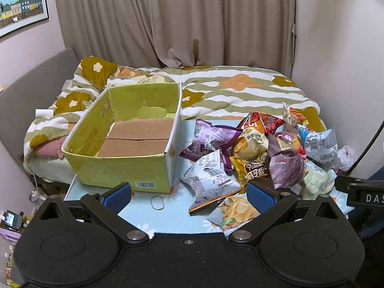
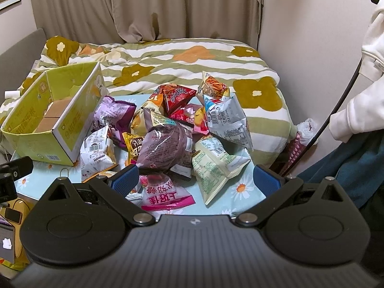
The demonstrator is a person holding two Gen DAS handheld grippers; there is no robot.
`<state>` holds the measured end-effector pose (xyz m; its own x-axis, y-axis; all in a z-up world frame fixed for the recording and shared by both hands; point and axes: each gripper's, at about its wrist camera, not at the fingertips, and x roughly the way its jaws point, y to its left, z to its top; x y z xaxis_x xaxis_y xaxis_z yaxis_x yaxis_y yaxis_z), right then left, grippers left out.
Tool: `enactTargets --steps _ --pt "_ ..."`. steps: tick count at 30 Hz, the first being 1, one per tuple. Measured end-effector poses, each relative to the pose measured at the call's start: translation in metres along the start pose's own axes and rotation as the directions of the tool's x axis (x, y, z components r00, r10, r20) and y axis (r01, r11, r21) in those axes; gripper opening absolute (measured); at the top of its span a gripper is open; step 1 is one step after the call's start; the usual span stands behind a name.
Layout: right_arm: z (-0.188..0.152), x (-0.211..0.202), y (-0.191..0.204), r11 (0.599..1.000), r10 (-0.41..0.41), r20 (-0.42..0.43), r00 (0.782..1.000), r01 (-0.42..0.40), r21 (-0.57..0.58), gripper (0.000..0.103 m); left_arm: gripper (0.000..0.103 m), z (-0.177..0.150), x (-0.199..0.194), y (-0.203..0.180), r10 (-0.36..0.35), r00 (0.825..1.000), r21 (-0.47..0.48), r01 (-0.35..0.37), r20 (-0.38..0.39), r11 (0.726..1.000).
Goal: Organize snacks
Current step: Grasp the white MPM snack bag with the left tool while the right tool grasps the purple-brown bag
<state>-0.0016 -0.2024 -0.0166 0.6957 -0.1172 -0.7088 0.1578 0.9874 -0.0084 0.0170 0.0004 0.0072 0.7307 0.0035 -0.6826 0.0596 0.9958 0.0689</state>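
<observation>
While unsorted, snack bags (image 2: 168,129) beside box (image 1: 124,144).

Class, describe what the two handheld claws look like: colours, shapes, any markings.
Both match: the left claw and right claw have matte black bodies with round housings, silver pivot bolts and angled black links. Each ends in two blue ribbed pads. White letters "DAS" mark the right claw's side.

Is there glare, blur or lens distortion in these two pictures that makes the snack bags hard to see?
Left wrist view: sharp centre, fisheye bends the curtain and darkens corners; the box is evenly lit. Right wrist view: mild glare on the purple bag, print elsewhere readable; soft indoor light, weak shadows.
</observation>
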Motion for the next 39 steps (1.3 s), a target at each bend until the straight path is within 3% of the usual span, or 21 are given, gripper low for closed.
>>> enactTargets --steps 7,15,24,36,39 --pt "0.011 0.013 -0.005 0.998 0.054 -0.009 0.998 -0.054 -0.015 0.103 0.103 0.010 0.031 0.001 0.012 0.999 -0.049 -0.015 -0.041 0.999" --pt "0.028 0.059 0.002 0.991 0.131 -0.049 0.990 -0.132 -0.008 0.103 0.103 0.022 0.102 0.003 -0.046 0.989 -0.125 0.028 -0.140 0.992" --pt "0.039 0.122 0.020 0.991 0.132 -0.108 0.985 -0.133 0.002 0.103 0.101 0.016 0.183 -0.008 -0.101 0.959 -0.125 0.069 -0.266 0.990" --pt "0.040 0.176 0.022 0.994 0.103 -0.189 0.977 -0.096 0.046 0.103 0.093 0.013 0.233 -0.011 -0.139 0.923 -0.110 0.107 -0.359 0.988" --pt "0.039 0.184 0.020 0.994 0.102 -0.204 0.974 -0.093 0.054 0.103 0.081 0.011 0.237 -0.011 -0.152 0.913 -0.105 0.120 -0.378 0.987"
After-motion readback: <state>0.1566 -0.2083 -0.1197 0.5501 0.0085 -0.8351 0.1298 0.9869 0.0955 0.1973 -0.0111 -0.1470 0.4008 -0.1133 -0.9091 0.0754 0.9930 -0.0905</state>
